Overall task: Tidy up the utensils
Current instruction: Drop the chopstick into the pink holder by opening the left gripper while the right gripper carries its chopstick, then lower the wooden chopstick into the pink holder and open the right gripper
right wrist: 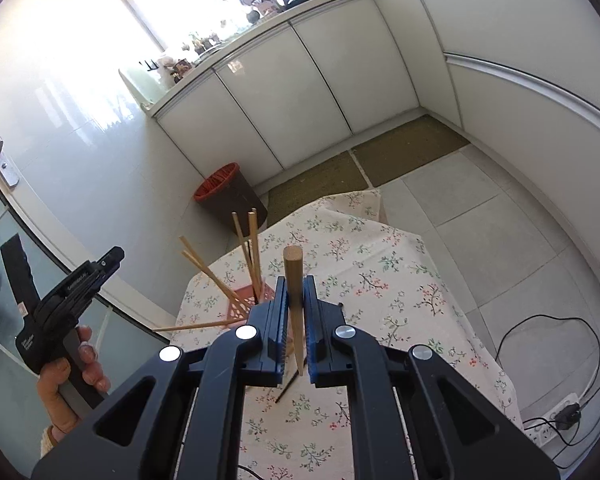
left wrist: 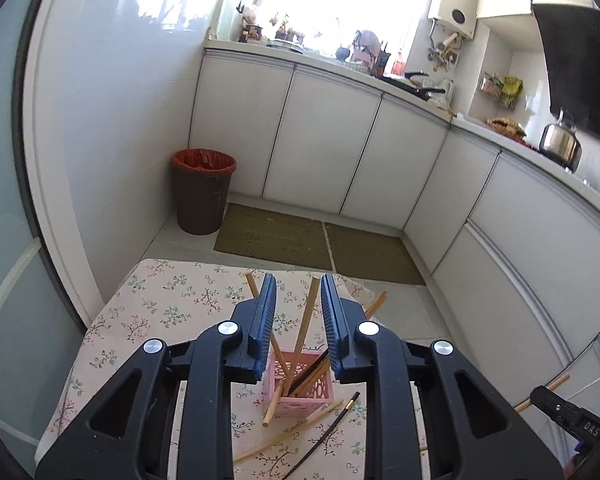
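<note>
Loading chopsticks into the pink holder (left wrist: 298,384) on the table (left wrist: 172,312). Right gripper (right wrist: 296,308) clamps a wooden chopstick (right wrist: 293,280) upright, near the holder. Left gripper (left wrist: 298,316) stands apart, empty, above it. Next: tip down & drop in w/o tipping it.

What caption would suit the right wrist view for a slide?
Right gripper holds a wooden chopstick upright above the floral tablecloth, near the pink holder.

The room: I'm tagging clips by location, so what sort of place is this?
A home kitchen, most likely: white base cabinets under a cluttered counter, a metal kettle by the stove and a lined trash bin on the floor.
</note>
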The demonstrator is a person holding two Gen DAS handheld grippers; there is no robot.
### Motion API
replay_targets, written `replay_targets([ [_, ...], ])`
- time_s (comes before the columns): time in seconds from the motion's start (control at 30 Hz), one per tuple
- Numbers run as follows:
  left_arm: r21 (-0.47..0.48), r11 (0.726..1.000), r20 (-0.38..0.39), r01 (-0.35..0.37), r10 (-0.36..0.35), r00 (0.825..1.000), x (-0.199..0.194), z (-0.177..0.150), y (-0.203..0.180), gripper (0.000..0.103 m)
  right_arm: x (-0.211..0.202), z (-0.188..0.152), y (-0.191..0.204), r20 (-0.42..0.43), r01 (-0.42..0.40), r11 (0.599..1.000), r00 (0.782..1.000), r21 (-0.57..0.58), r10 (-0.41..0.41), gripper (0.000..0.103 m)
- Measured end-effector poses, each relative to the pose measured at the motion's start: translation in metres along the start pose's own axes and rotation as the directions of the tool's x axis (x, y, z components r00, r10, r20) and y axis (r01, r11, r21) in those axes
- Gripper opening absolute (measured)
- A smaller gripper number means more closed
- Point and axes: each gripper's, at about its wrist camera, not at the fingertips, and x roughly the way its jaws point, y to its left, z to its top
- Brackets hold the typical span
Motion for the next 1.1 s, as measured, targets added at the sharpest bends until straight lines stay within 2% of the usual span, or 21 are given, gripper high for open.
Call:
replay_targets([
  [0.13, -0.052, 0.999, 0.037, -0.008, 0.010, 0.999, -0.027, -0.008, 0.018, 0.026, 0.000, 0.020, 0.035, 0.050, -0.035, 0.998, 0.998, -0.051, 0.038, 0.008],
  [0.3, -0.107, 0.994, 0.005, -0.012, 0.013, 1.000, -0.034, -0.028, 0.045, 0.026, 0.022, 0.039, 0.082, 0.112, -0.038, 0.991, 0.992, -0.128, 0.053, 0.008],
  [0.53, -0.147, 0.989, -0.003, -0.029, 0.029, 1.000, -0.030, -0.040, 0.075, 0.026, 0.074, 0.045, 0.116, 0.107, 0.005, 0.983, 0.994, -0.184, 0.015, 0.008],
  [0.7, -0.165, 0.986, -0.027, -0.017, 0.013, 1.000, -0.022, -0.045, 0.086, 0.026, 0.109, 0.034, 0.120, 0.102, 0.015, 0.977, 0.995, -0.210, 0.007, 0.008],
  [0.87, -0.119, 0.992, -0.036, -0.040, 0.036, 0.999, -0.018, -0.050, 0.080, 0.026, 0.138, 0.015, 0.114, 0.064, 0.017, 0.976, 0.998, -0.218, -0.003, 0.017],
  [0.9, -0.112, 0.993, -0.036, -0.044, 0.040, 0.999, -0.018, -0.050, 0.080, 0.026, 0.137, 0.013, 0.112, 0.062, 0.022, 0.976, 0.998, -0.216, -0.009, 0.022],
  [1.1, -0.078, 0.996, -0.049, -0.037, 0.033, 0.998, -0.019, -0.053, 0.068, 0.029, 0.110, 0.004, 0.108, 0.099, 0.066, 0.962, 0.994, -0.263, -0.041, 0.036],
])
